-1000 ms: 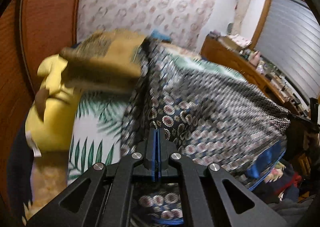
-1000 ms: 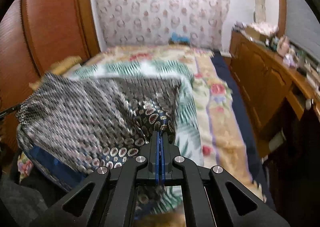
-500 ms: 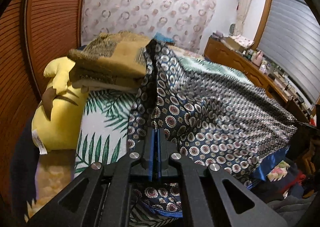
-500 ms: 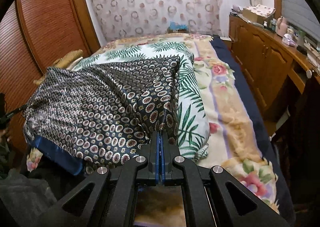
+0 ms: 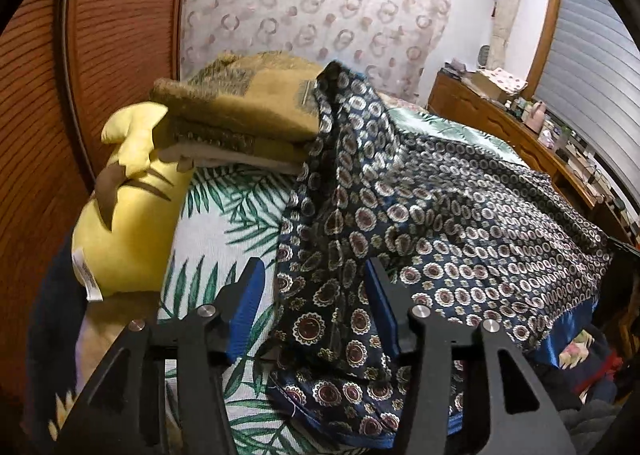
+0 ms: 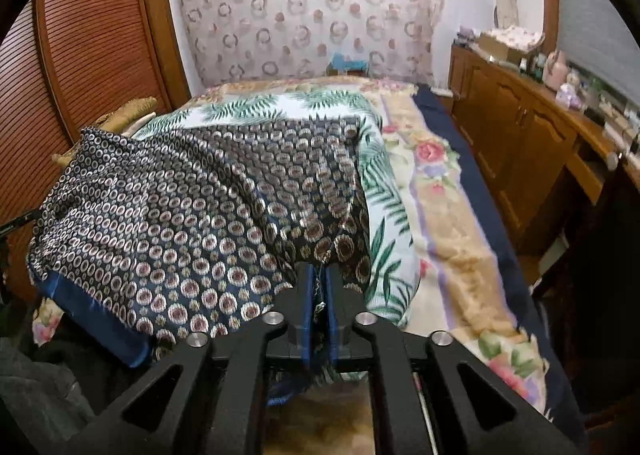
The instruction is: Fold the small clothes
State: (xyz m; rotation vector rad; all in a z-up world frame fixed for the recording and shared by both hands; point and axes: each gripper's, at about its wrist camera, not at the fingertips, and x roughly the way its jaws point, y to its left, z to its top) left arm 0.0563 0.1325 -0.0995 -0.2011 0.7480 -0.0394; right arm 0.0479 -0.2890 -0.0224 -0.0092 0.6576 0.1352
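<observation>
While one corner hangs free, risks by view:
Left wrist, tool: the left tool (image 5: 316, 307) stands released, its blue pads spread wide on either side of a hanging fold of the patterned garment (image 5: 420, 215), gripping nothing.
Left wrist, garment: the dark, medallion-printed cloth lies humped over the palm-leaf bedspread (image 5: 216, 239), one peak leaning against the folded tan blankets (image 5: 240, 111) beside a yellow plush toy (image 5: 128, 215).
Left wrist, risk: with that side let go, the slick-looking fabric could slump off the bed edge, or the raised peak could drag on the blanket stack and spoil the fold line.
Right wrist, tool: the right tool (image 6: 319, 307) is clenched on a bunched corner of the garment, cloth pinched between its pads.
Right wrist, garment: it spreads leftward across the bed, blue hem (image 6: 92, 319) drooping over the near edge.
Right wrist, risk: any pull from this lone grip would probably skew the cloth sideways, as nothing anchors the far corner; a thin pinch could also slip.
</observation>
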